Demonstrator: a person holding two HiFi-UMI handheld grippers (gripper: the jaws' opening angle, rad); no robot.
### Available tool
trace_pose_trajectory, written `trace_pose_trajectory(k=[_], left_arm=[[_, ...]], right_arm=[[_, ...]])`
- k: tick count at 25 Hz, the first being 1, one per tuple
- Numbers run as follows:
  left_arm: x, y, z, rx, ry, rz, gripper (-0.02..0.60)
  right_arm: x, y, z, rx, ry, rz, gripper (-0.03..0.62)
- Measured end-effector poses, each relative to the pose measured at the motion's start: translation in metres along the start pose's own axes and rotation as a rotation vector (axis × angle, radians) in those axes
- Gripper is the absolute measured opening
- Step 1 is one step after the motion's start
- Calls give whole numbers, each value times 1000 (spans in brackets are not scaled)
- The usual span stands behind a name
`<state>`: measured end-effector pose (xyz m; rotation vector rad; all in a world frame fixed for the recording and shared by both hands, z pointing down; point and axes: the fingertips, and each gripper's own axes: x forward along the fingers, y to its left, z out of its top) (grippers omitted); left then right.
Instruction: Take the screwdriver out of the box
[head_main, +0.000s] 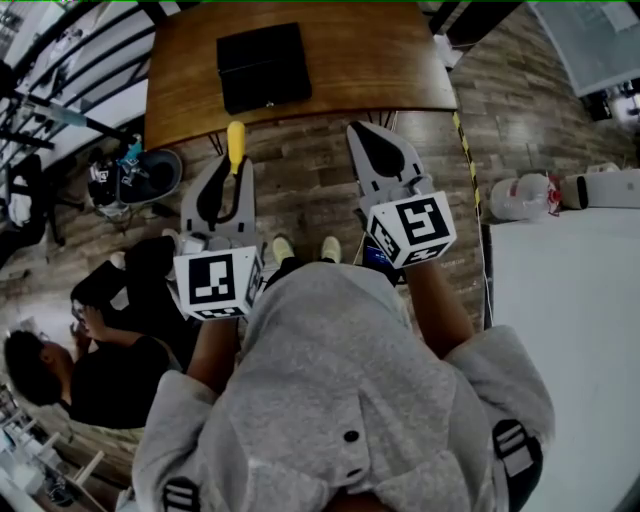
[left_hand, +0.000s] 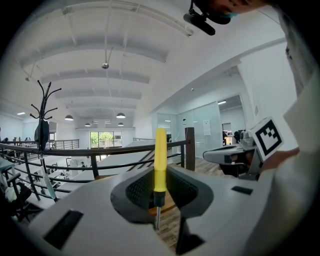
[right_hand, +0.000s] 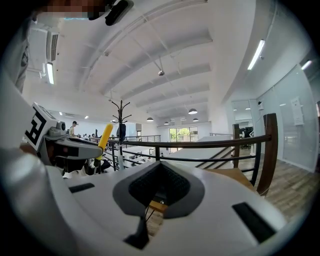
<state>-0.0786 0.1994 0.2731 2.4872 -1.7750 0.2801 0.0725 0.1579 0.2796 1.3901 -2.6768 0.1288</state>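
Observation:
A yellow-handled screwdriver is clamped upright in my left gripper, handle up and metal shaft pointing down between the pads. In the left gripper view the screwdriver stands at the centre of the left gripper. It also shows from the right gripper view as a yellow screwdriver handle. The black box lies with its lid down on the wooden table, ahead of both grippers. My right gripper is held level beside the left one, its jaws together with nothing in them; the right gripper shows its pads meeting.
A person in dark clothes crouches on the floor at the lower left. A white table stands to the right, with a plastic jug by its far corner. A black railing and a coat stand lie beyond.

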Motion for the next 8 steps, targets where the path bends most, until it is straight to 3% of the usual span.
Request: trace_pose_trajectory(k=[8], left_arm=[[4,-4,-5,-21,-4,-14,81]], right_arm=[[2,-1,-2,-5,2,3,15]])
